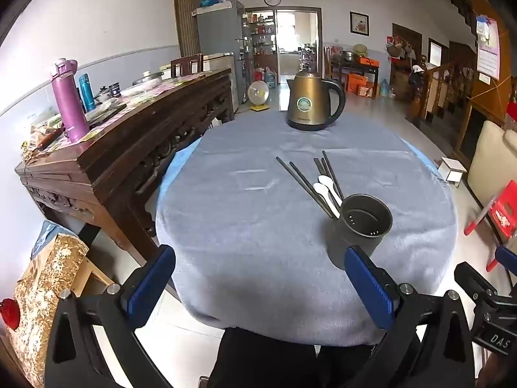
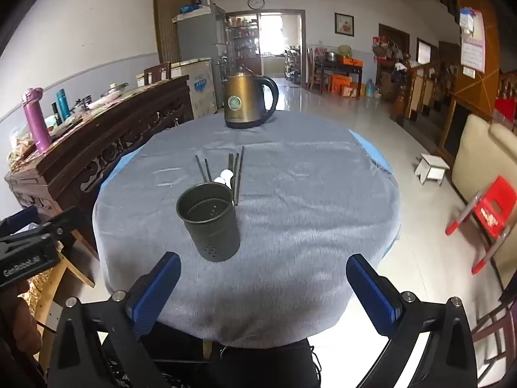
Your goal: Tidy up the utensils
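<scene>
A dark metal utensil holder (image 1: pixel 358 231) stands upright and empty on the round table with a grey cloth (image 1: pixel 258 213). Behind it lie several dark chopsticks (image 1: pixel 303 184) and two white spoons (image 1: pixel 328 190), flat on the cloth. The right wrist view shows the holder (image 2: pixel 210 223), the chopsticks (image 2: pixel 238 174) and the spoons (image 2: pixel 224 176) too. My left gripper (image 1: pixel 258 286) is open and empty at the table's near edge, left of the holder. My right gripper (image 2: pixel 263 287) is open and empty at the near edge, right of the holder.
A bronze electric kettle (image 1: pixel 311 102) stands at the table's far edge. A carved wooden sideboard (image 1: pixel 129 135) with bottles runs along the left. A red stool (image 2: pixel 491 213) and a cream sofa (image 2: pixel 478 148) are on the right.
</scene>
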{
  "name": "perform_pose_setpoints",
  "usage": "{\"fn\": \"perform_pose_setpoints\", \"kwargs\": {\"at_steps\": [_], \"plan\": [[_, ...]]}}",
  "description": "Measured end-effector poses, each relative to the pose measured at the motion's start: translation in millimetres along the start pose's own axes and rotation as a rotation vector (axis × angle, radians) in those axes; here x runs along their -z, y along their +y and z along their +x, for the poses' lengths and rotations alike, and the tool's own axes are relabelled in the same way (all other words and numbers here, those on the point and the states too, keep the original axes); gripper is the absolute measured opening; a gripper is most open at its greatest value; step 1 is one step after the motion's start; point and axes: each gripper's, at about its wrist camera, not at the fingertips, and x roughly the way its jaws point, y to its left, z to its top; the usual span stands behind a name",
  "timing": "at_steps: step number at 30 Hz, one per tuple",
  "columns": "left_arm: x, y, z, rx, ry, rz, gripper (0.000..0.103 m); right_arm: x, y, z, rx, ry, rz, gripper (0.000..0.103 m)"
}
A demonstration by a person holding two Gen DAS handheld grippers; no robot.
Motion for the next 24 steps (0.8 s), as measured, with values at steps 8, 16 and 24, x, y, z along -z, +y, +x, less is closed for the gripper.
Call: {"fn": "perform_pose_setpoints", "kwargs": {"at_steps": [8,16,24], "plan": [[-7,33,2,0.027,0.016,-0.021,0.103,-11,-6,-3,0.015,0.013,0.029,0.103],[2,8,7,-0.049,0.023,0.011,0.103,-10,3,4,0.014,0.018,-0.002,0.103],[4,8,8,-0.045,0.031,0.01,0.103,-11,5,4,0.017,0.011,0.0,0.103]]}}
